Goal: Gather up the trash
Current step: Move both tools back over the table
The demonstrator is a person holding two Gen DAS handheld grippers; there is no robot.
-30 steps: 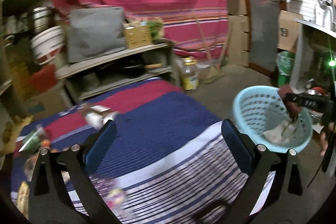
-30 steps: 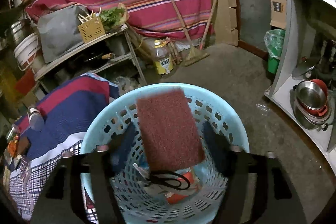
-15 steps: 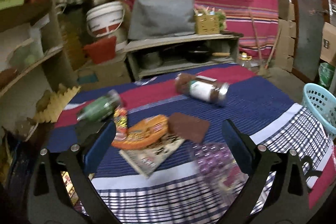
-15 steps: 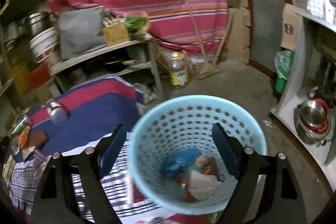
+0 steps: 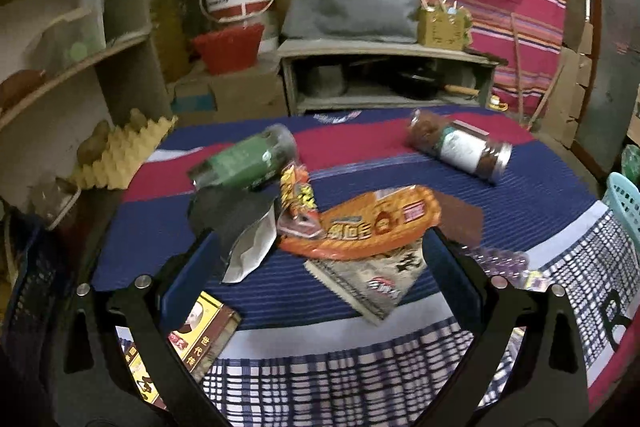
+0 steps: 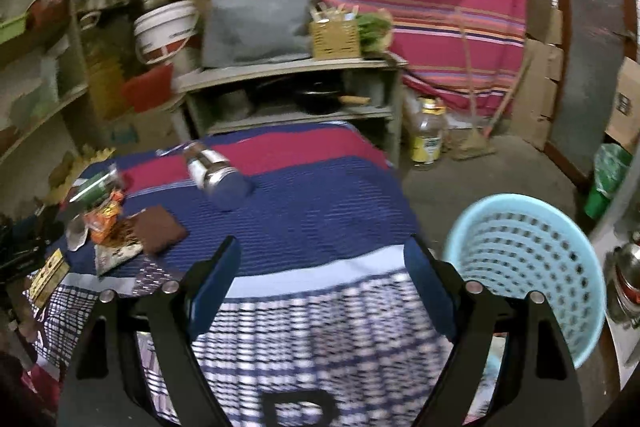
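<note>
Both the left claw [image 5: 320, 267] and right claw [image 6: 320, 279] hang spread wide and empty. Orange wrapper [image 5: 372, 227] and other litter lie mid-counter [image 5: 340, 359]; the blue basket [image 6: 528, 267] stands off its right edge.

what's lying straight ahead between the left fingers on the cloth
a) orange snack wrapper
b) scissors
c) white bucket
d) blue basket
a: in the left wrist view the orange snack wrapper lies on the striped cloth ahead, framed by the left gripper's open fingers.
</note>
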